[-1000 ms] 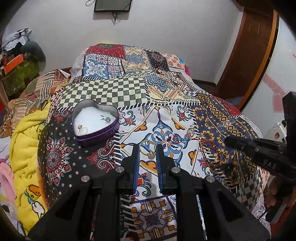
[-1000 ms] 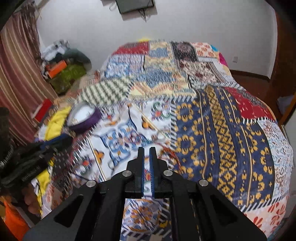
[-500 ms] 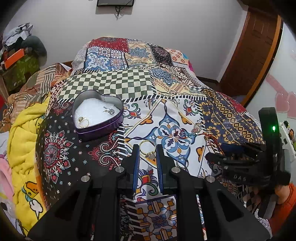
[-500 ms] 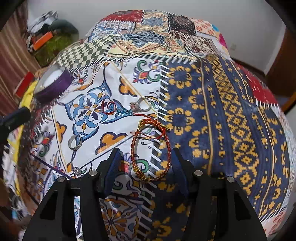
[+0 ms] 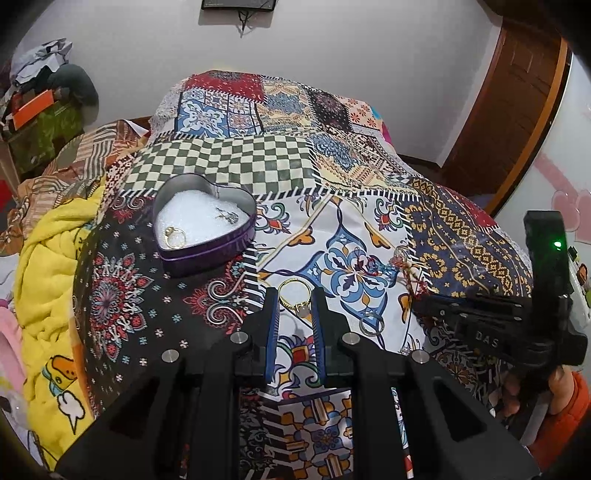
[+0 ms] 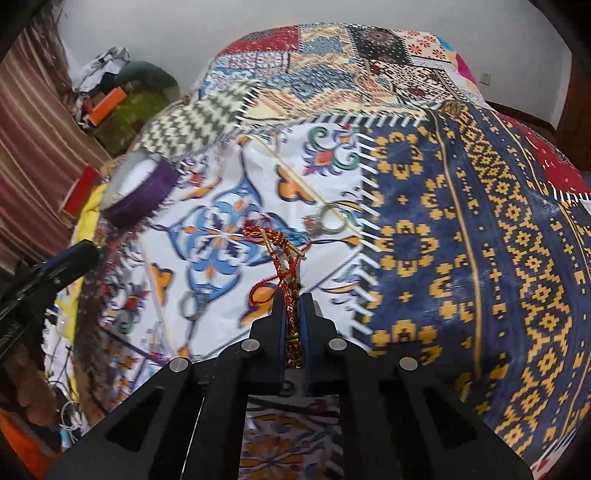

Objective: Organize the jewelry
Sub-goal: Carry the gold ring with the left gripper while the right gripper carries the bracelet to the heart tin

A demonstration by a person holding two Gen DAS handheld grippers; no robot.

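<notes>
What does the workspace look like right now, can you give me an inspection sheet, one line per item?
Surface: a bed under a patchwork bedspread.
Job's things: a heart-shaped tin holding a gold ring and a small silver piece; loose on the bedspread, a large gold ring, a silver ring and a stone ring; a red braided bracelet.
Clutter: a yellow blanket; piled things in the corner.
Grippers: left gripper with its fingers on either side of the large gold ring, pads not pressing; right gripper has just closed on the bracelet.
Cables: a cord under the wall screen.
Surroundings: white wall, wooden door.
</notes>
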